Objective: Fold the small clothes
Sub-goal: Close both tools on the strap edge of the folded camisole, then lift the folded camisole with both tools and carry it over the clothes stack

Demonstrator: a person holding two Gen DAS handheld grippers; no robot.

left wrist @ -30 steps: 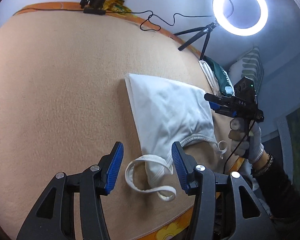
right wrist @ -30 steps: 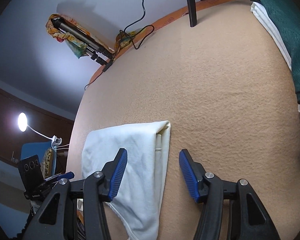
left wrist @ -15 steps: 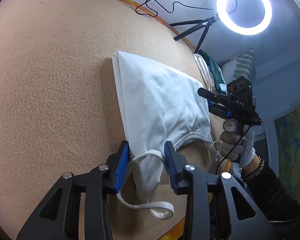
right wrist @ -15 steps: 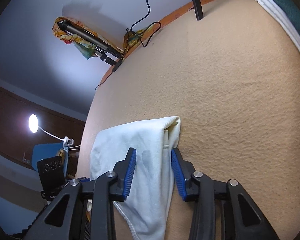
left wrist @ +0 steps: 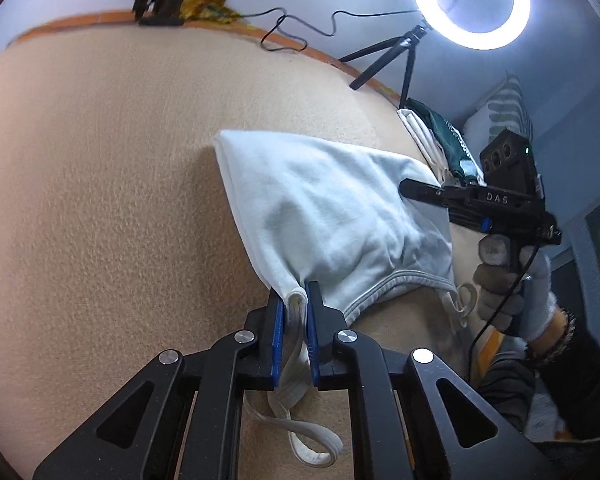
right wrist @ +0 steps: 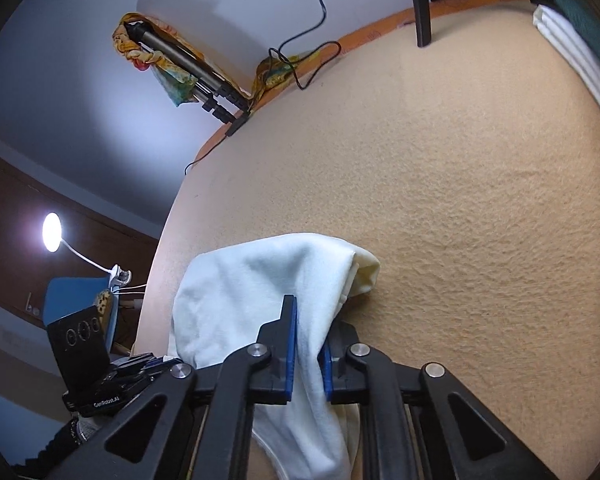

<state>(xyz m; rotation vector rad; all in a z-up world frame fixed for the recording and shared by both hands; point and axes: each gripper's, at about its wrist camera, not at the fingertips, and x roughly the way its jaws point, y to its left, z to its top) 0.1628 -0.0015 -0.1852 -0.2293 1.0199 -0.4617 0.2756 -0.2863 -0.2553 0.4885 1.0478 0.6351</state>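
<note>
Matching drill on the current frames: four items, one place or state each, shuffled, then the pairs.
Items:
1. left tongs
2. right tongs
3. ring light
4. folded stack

States:
A. lit, on a tripod at the far edge
B. shut on the white top's strap end
C. white and green, far right
D. shut on the white top's side edge

Pairs: 1-B, 2-D, 3-A, 4-C

A ring light [left wrist: 471, 0] glares at upper right of the left view; a lamp [right wrist: 51, 232] glows at left of the right view. Fisheye bends edges; dark vignette corners; top-left slightly blurred.
</note>
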